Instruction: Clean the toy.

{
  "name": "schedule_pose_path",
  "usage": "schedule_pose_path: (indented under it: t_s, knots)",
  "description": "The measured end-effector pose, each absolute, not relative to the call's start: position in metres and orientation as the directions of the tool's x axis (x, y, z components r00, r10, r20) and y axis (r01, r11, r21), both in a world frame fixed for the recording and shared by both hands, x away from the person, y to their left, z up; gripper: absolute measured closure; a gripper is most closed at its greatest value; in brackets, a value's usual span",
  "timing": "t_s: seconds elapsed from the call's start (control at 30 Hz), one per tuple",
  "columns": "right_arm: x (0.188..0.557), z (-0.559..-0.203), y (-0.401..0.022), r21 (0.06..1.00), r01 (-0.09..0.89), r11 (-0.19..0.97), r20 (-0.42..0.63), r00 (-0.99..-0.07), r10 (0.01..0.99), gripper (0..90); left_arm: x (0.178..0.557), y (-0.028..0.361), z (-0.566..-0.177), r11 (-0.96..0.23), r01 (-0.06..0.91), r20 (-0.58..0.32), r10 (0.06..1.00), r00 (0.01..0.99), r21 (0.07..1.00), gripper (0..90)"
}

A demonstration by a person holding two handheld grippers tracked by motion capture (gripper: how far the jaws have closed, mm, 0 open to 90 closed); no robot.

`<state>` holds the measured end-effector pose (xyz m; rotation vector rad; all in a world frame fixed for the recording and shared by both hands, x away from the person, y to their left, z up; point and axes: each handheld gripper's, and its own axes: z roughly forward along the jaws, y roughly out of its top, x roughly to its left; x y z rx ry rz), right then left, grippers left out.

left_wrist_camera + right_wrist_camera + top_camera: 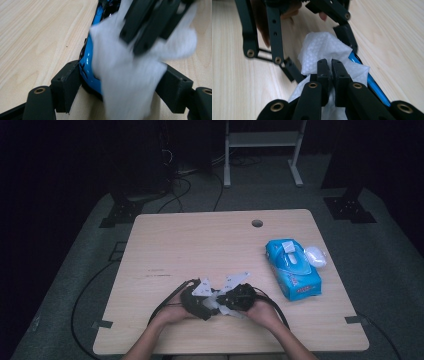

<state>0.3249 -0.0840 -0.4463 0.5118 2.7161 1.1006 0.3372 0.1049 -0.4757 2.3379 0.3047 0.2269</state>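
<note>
White wipe (322, 47) and a glossy blue-and-black object (88, 67) sit at the middle of what we see, low over the near part of the wooden table (200, 240), a little left of its centre line, where the two hands meet.

Starting at the left in the high view, a forearm comes up from the near edge and its hand holds the left gripper (196, 302), with a black cable looping away to the left. In the left gripper view we see its two jaws set apart with the blue-and-black object between them; the left jaw lies against the object's blue side, while the wipe drapes over the object and hides the contact at the right jaw. What the object is we cannot tell.

Just to the right, touching distance from the first, is the right gripper (239, 296). In the right gripper view (331, 67) its jaws are pressed together on a fold of the wipe, which spreads out beyond them against the blue object (372, 82).

Farther right on the table, well apart from the hands, lies a blue pack of wipes (295, 272), with a small white item (316, 256) just beside its far right edge.
</note>
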Motion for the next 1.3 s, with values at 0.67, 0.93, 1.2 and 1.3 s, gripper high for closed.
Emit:
schedule_pose_path:
  t_s: [0.67,0.93,1.2,1.3]
  knots:
    - [0.343,-0.444,-0.082,0.695,0.237,0.679,-0.107,-0.899,0.424,85.3,0.337,0.105,-0.476,-0.680,0.155,0.067,0.288,0.955,0.716,25.2]
    - [0.342,-0.450,-0.068,0.698,0.216,0.682,-0.106,-0.912,0.397,85.3,0.337,0.104,-0.476,-0.681,0.161,0.061,0.290,0.955,0.714,25.1]
    - [0.345,-0.446,-0.083,0.700,0.231,0.676,-0.114,-0.898,0.424,85.3,0.338,0.104,-0.476,-0.680,0.157,0.065,0.289,0.955,0.716,25.2]
    - [0.348,-0.444,-0.099,0.709,0.259,0.656,-0.097,-0.886,0.454,85.3,0.338,0.104,-0.477,-0.679,0.157,0.065,0.289,0.955,0.717,25.2]
